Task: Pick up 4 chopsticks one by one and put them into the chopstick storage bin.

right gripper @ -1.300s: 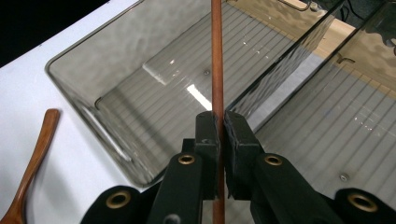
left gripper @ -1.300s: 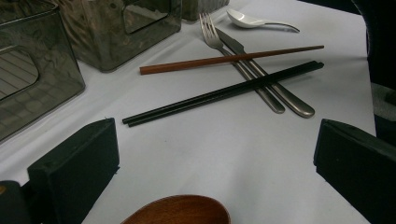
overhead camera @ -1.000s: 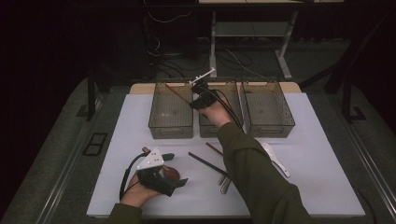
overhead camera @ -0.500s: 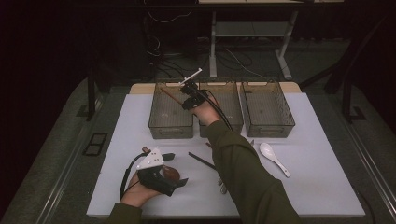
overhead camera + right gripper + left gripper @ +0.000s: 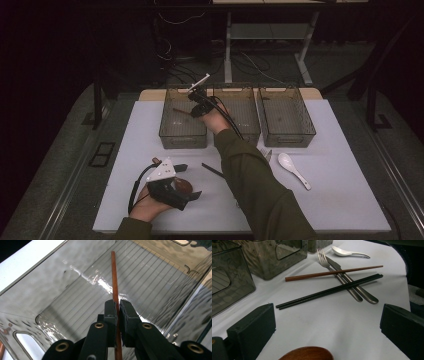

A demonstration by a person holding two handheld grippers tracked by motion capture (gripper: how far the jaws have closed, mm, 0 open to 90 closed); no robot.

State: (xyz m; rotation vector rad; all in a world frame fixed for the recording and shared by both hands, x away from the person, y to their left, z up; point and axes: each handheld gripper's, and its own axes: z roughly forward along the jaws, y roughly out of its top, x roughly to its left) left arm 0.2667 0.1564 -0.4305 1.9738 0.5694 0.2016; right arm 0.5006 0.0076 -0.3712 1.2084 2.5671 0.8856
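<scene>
My right gripper (image 5: 117, 306) is shut on a brown chopstick (image 5: 114, 277), which points down into the left clear bin (image 5: 82, 302). In the high view this gripper (image 5: 193, 112) hangs over the left bin (image 5: 182, 136) with the chopstick (image 5: 179, 110) sticking out to the left. My left gripper (image 5: 189, 181) rests open on the white table near the front left. Between its wide-apart jaws lies the bowl of a wooden spoon (image 5: 308, 356). Ahead of it lie a second brown chopstick (image 5: 332, 273) and a pair of black chopsticks (image 5: 329, 291).
A middle bin (image 5: 242, 116) and a right bin (image 5: 286, 117) stand beside the left one at the back. A fork (image 5: 337, 275), a knife (image 5: 354, 285) and a white spoon (image 5: 292, 169) lie on the table (image 5: 350, 200) by the right forearm.
My right gripper has moved left and down with the brown chopstick, from above the middle bin to over the left bin. The left gripper has stayed put.
</scene>
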